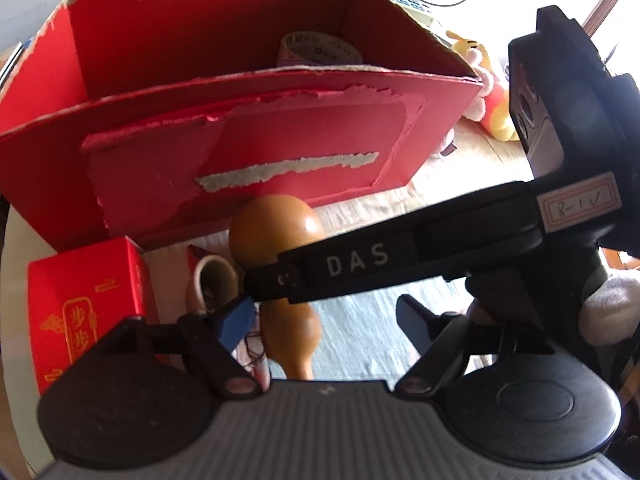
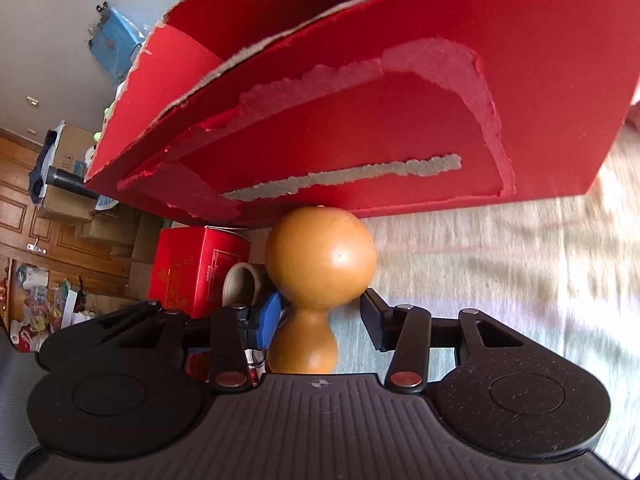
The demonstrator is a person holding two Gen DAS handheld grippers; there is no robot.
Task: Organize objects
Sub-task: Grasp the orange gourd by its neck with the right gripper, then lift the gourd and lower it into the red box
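Gourd: brown, glossy, two-lobed; lies on the pale cloth just in front of the large red carton, its bigger lobe toward the carton's torn front wall.
Right gripper: jaws stand at either side of the gourd's narrow waist; the blue-padded finger lies close against it, the black finger shows a small gap. Firm contact cannot be told.
Left gripper: fingers spread wide and free of any object, one each side of the gourd's smaller lobe, apart from it.
Right gripper seen from left wrist: its black body, lettered "DAS", crosses above the gourd.
Large red carton: open-topped, edges ragged, paper facing peeled; a tape roll lies inside at the far corner.
Small red box: gold print, stands left of the gourd.
Cup: pale, on its side, between the small red box and the gourd.
Plush toy: yellow and pink, beyond the carton's right end.
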